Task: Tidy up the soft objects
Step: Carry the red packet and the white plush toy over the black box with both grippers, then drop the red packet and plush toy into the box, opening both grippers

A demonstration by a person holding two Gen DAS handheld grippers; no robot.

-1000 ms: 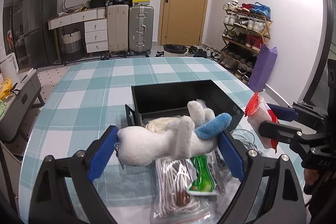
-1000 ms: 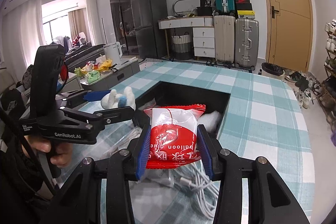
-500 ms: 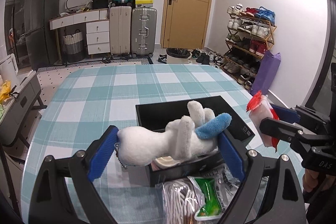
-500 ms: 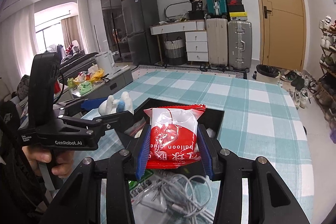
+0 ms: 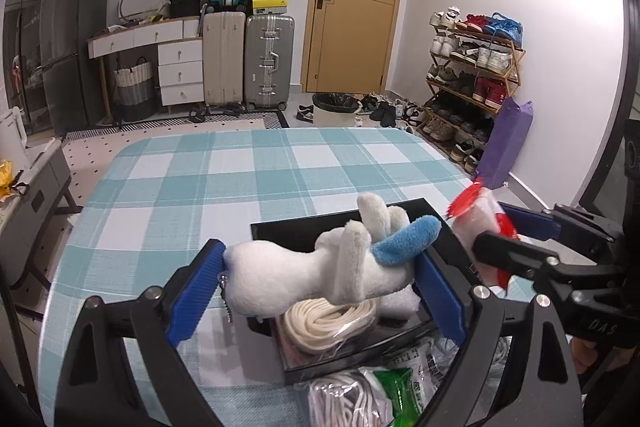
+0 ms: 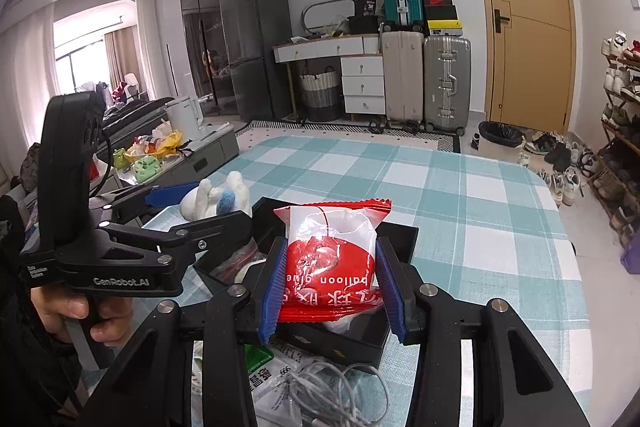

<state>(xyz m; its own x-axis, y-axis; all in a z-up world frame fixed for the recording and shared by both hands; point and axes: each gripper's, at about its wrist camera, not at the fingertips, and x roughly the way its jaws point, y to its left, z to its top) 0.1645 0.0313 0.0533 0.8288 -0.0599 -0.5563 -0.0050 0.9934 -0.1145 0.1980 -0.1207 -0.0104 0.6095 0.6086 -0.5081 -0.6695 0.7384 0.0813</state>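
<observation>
Your left gripper [image 5: 316, 287] has its jaws closed on the white plush toy [image 5: 320, 267], which lies crosswise between the blue pads, its blue ear toward the right pad. Your right gripper [image 6: 330, 291] has its jaws clamped on the red balloon glue packet [image 6: 330, 259], held upright between them. Just below both sets of jaws sits the black box [image 5: 452, 255], with a bagged coil of white rope [image 5: 332, 319] inside. Beyond the jaws stretches the checked table [image 5: 240, 179].
</observation>
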